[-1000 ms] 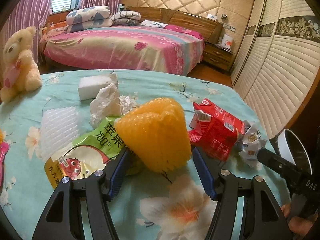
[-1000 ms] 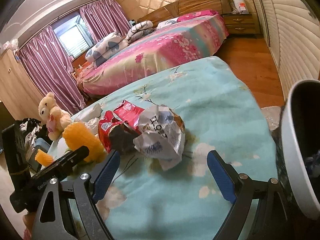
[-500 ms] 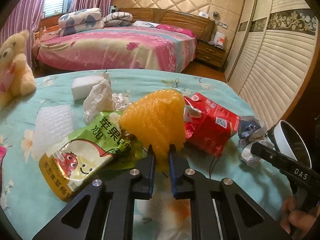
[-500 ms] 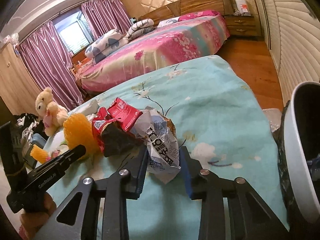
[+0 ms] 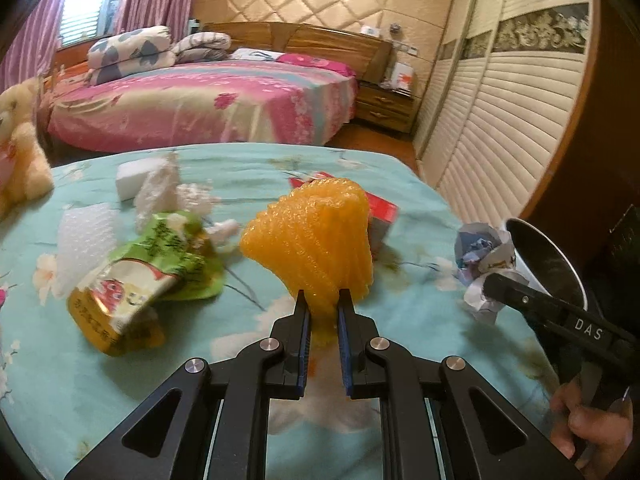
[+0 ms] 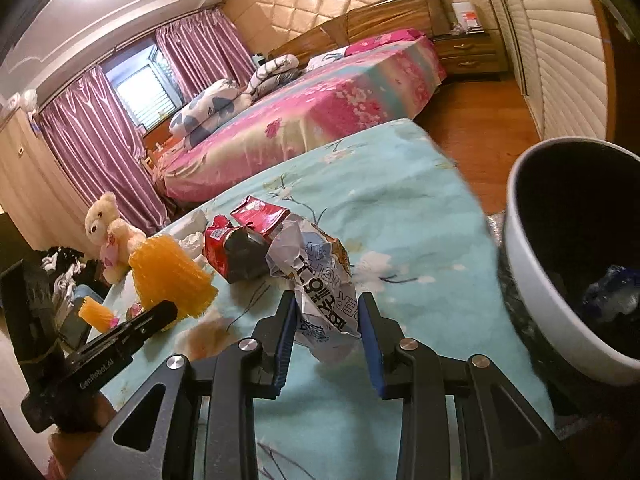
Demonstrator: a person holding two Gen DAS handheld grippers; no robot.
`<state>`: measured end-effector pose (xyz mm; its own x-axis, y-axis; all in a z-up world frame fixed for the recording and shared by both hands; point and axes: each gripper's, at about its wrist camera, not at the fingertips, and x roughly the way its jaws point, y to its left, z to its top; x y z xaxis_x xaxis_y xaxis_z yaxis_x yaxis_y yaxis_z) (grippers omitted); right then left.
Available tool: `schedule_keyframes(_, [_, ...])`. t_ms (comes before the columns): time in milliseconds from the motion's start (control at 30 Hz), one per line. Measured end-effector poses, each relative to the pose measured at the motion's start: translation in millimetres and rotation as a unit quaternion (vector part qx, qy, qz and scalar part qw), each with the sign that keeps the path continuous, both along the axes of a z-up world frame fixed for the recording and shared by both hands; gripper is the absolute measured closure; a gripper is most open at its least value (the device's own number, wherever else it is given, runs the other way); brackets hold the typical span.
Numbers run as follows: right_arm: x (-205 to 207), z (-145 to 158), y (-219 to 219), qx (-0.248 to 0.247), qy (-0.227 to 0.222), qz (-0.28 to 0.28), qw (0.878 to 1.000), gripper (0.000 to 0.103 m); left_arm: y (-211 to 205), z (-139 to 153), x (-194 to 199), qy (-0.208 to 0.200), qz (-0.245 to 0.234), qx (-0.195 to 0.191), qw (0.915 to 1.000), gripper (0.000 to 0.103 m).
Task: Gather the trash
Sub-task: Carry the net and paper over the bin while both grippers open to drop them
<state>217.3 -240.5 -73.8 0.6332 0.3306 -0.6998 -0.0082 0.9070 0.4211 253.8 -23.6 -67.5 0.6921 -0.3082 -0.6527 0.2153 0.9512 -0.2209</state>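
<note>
My left gripper [image 5: 322,300] is shut on the lower edge of an orange foam net [image 5: 312,240] and holds it above the turquoise flowered table [image 5: 248,168]. The net also shows in the right wrist view [image 6: 170,276]. My right gripper [image 6: 327,304] is shut on a crumpled white printed wrapper [image 6: 320,280], lifted off the table; it shows in the left wrist view [image 5: 484,258] too. The white bin [image 6: 560,280] with a dark inside stands at the right [image 5: 548,264], some trash in it.
On the table lie a red carton [image 6: 244,240], a green-yellow juice pouch [image 5: 140,280], white tissue [image 5: 160,192], a white foam block [image 5: 132,174] and bubble wrap [image 5: 84,240]. A teddy bear [image 6: 108,228] sits at the left edge. A bed stands behind.
Both grippers closed from open, the left on the foam net, the right on the wrapper. Both pieces are lifted now, and the wrapper has moved right toward the bin.
</note>
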Motion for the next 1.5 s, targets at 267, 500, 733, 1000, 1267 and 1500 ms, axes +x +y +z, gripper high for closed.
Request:
schedule_keyframes(267, [-24.3, 11.6, -24.6, 0.001, -0.008, -0.029, 1.0, 0.072, -30.2, 5.0, -12.6, -0.006, -0.044, 0.001, 0.999, 0.092])
schedule_keyframes(500, [-42.8, 16.9, -46.6, -0.001, -0.013, -0.056, 0.998, 0.072, -46.1, 5.6, -14.1, -0.002, -0.074, 0.0, 0.9973, 0.092])
schedule_keyframes(733, [-57.5, 20.7, -73.7, -0.002, -0.017, -0.084, 0.996, 0.072, -66.4, 7.6, -14.0, -0.003, -0.094, 0.002, 0.9956, 0.092])
schedule_keyframes(1000, [-68.7, 25.7, -99.9, -0.006, -0.02, -0.11, 0.994, 0.072, -103.1, 8.1, -10.4, -0.008, -0.128, 0.011, 0.9917, 0.092])
schedule_keyframes(1267, [-73.8, 28.1, -120.4, -0.009, -0.023, -0.133, 0.991, 0.071, -132.0, 8.0, -4.1, -0.011, -0.155, 0.019, 0.9876, 0.092])
schedule_keyframes(1500, [-70.9, 25.0, -135.6, -0.009, -0.02, -0.15, 0.988, 0.071, -152.3, 9.7, 7.5, -0.012, -0.171, 0.022, 0.985, 0.092])
